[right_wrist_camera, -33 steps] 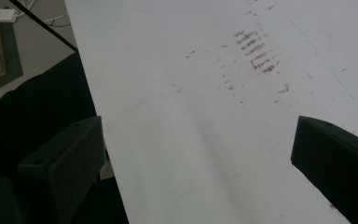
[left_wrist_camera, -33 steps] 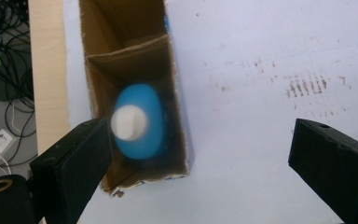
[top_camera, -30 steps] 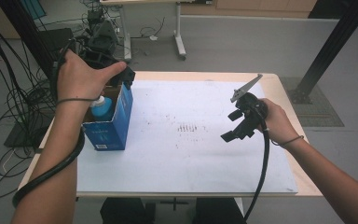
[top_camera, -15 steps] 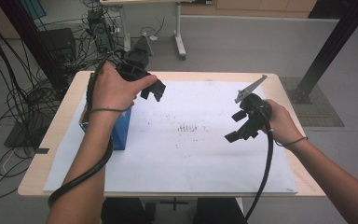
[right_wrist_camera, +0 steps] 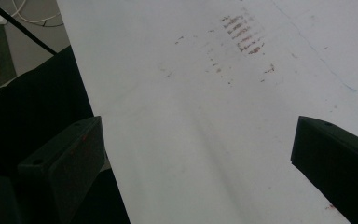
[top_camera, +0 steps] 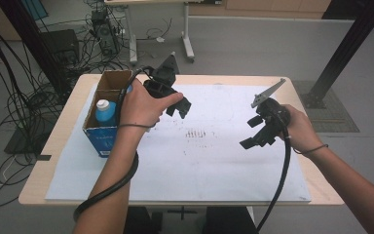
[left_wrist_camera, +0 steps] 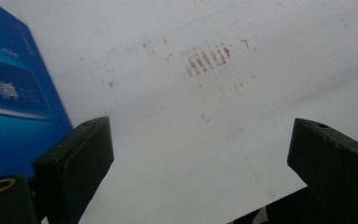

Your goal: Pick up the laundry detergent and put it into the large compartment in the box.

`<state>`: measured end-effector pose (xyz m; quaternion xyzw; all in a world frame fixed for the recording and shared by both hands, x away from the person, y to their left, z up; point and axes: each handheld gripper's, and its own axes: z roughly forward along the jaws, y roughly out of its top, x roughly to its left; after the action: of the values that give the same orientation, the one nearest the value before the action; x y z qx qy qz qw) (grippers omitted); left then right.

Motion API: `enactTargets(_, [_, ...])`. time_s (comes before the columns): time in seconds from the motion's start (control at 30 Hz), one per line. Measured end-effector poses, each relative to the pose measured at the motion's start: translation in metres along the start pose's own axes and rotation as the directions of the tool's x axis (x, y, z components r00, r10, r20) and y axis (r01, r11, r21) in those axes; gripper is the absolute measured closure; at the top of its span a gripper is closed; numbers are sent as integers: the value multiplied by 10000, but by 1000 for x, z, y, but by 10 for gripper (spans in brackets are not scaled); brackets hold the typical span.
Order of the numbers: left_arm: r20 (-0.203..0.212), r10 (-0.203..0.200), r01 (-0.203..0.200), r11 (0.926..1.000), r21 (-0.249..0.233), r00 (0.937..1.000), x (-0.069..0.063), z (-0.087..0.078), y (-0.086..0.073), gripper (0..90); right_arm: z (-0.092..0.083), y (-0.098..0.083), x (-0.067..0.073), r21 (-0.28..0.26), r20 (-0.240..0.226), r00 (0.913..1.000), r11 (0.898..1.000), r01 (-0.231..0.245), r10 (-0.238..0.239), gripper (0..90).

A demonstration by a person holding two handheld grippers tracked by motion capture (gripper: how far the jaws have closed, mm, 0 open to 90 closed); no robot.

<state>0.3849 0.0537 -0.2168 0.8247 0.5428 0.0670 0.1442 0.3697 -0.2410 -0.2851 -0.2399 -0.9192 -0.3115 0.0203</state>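
High view: left gripper (top_camera: 179,106), jaws spread, empty, just right of the blue box (top_camera: 108,117).
Right gripper (top_camera: 254,131): spread, empty, hovering over the desk (top_camera: 68,131), likely awaiting use.

Open middle of the table, one box at the left edge

The white sheet (top_camera: 185,165) on the table (top_camera: 53,161) lies bare between the two raised hand-held grippers. The open blue carton (top_camera: 102,127) with a bottle (top_camera: 105,111) inside stands at the left edge, just beside the left hand-held gripper (top_camera: 177,108).
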Motion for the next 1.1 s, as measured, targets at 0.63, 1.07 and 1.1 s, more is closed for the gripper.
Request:
enactTargets(0.63, [851, 269, -330, 9969, 715, 9960, -22, 69, -10, 79, 0, 1, -1, 49, 31, 10000, 10000, -23, 23, 29])
enactTargets(1.07, [920, 183, -263, 9959, 869, 9956, -25, 82, -13, 80, -2, -1, 0, 4, 83, 10000, 10000, -49, 49, 29])
enactTargets(1.1, [922, 161, -243, 9958, 884, 9956, -24, 82, -14, 80, -2, -1, 1, -19, 72, 9999, 10000, -74, 74, 29])
